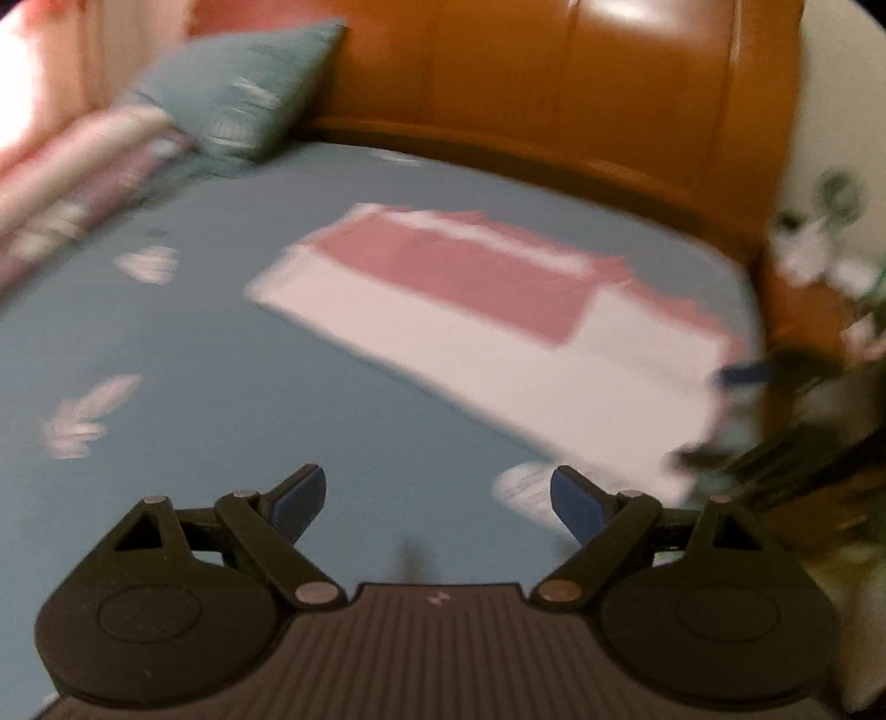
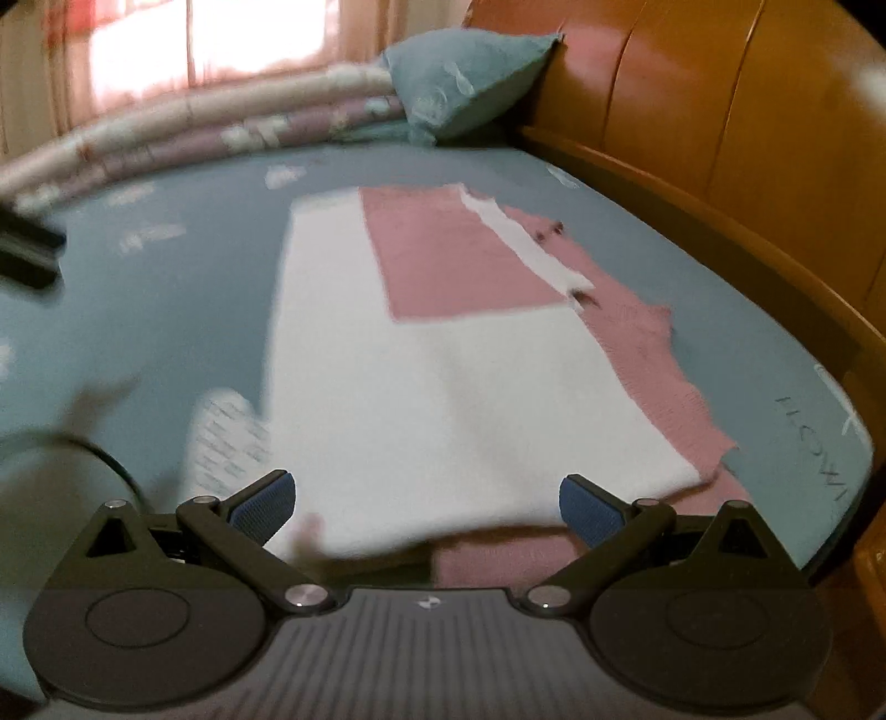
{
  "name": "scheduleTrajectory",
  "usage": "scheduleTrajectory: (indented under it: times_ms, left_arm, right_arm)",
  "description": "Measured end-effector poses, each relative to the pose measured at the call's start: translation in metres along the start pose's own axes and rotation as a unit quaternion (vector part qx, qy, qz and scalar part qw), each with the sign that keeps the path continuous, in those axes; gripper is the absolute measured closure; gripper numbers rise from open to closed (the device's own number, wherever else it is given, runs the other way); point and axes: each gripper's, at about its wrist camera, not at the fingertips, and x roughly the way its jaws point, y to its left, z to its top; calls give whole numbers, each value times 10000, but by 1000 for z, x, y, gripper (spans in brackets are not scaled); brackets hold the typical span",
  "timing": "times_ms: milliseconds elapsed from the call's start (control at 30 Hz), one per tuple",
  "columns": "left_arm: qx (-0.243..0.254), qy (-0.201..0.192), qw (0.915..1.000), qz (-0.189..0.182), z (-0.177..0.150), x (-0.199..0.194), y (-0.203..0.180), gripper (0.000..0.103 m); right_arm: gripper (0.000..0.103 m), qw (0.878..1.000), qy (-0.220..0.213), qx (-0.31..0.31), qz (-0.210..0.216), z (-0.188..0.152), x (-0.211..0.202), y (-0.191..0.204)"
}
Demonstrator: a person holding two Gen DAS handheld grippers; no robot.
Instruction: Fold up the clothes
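A pink and white knitted garment (image 1: 498, 327) lies flat and partly folded on the blue bedsheet (image 1: 221, 343). In the left wrist view it is ahead and to the right of my left gripper (image 1: 437, 498), which is open with nothing between its blue pads and hangs over bare sheet. In the right wrist view the same garment (image 2: 443, 376) stretches away from my right gripper (image 2: 426, 507), which is open above the garment's near white edge. The other gripper shows as a dark blur at the right edge of the left wrist view (image 1: 775, 421).
A wooden headboard (image 1: 554, 83) runs along the far side of the bed. A teal pillow (image 1: 243, 94) and a rolled floral quilt (image 2: 194, 133) lie at the far left. A cluttered bedside stand (image 1: 819, 266) is at the right. A window with pink curtains (image 2: 194, 39) is behind.
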Motion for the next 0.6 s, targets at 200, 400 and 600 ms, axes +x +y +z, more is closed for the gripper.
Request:
scheduleTrajectory:
  times_ms: [200,400,600]
  left_arm:
    - [-407,-723,9940,707,-42,-56,-15,6]
    - [-579,-1075,9810,1509,-74,-109,-38,4]
    - [-835,-1313,9674,1998,-99,-152,-54,1]
  right_arm:
    - [0,9995,9,-313,73,13,-29,44]
    - [0,9987,314,-369,146,17,-54,89]
    - [0,9965,394,-569,461,9,-88,123]
